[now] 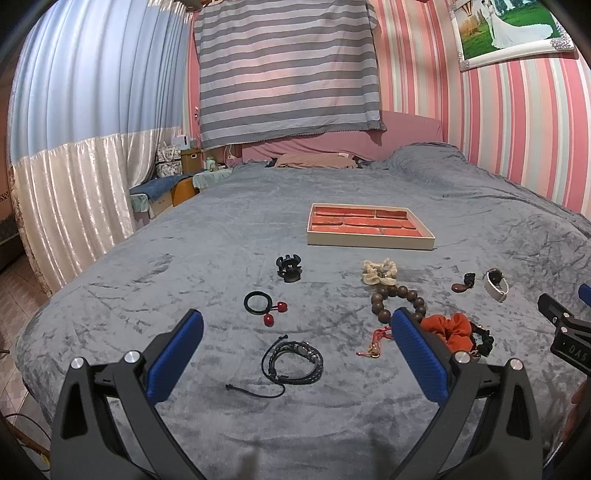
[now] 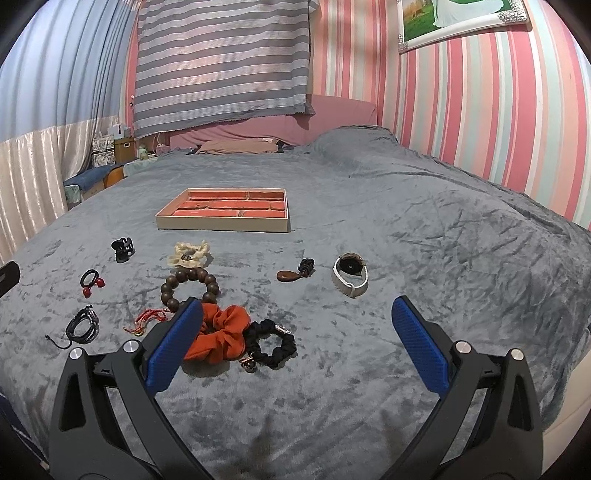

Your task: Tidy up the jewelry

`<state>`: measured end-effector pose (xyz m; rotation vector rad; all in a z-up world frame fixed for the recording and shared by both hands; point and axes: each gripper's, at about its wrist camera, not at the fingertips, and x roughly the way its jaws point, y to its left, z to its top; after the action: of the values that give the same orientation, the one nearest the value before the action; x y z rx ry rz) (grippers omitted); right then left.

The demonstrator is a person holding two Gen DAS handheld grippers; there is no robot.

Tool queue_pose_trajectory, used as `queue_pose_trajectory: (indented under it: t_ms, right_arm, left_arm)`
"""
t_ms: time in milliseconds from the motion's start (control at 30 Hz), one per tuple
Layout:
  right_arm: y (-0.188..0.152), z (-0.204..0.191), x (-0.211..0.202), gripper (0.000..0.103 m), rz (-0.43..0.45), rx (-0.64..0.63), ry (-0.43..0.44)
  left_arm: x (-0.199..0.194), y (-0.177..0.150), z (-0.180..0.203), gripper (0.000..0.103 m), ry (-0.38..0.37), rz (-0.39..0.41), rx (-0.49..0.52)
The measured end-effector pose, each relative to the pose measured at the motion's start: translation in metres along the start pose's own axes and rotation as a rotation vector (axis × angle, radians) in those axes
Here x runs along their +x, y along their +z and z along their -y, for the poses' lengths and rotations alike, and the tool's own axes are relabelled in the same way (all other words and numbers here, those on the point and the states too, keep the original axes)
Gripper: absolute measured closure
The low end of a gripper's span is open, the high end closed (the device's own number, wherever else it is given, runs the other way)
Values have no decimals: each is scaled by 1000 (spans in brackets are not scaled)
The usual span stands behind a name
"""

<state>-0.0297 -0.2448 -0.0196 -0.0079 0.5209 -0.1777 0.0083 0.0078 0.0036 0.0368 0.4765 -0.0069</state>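
Both the left gripper (image 1: 297, 328) and the right gripper (image 2: 297, 317) have black, triangular-cutout arms, ribbed blue finger pads (image 1: 421, 354), and round silver screws (image 2: 132, 346) at the pivots.

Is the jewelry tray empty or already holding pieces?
Empty: the jewelry tray shows only bare red compartments in both views; every piece lies on the blanket.

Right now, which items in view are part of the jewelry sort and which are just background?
Job:
tray
bead bracelet
orange scrunchie
black scrunchie
cream scrunchie
watch
claw clip
cord bracelet

Background:
striped cloth
framed photo
curtain
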Motion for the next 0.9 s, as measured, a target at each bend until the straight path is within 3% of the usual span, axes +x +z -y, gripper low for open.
queue_pose_trajectory:
  t_ms: [300,467,733,900]
  right_arm:
    - [-7,11,21,4,38,27,-5]
    - [-16,20,57,4,-52,36,-38]
    - [-37,25,115,4,-205,20,-54]
    - [-46,17,137,19,-278,-8,-38]
  left_arm:
    - [29,-10,-18,4,13,6,-33]
    - [54,-24,-30,4,25,-18,-12]
    - [106,-44,-51,4,42,-137,-9]
    - [133,-55,-61,9,4,-223,-34]
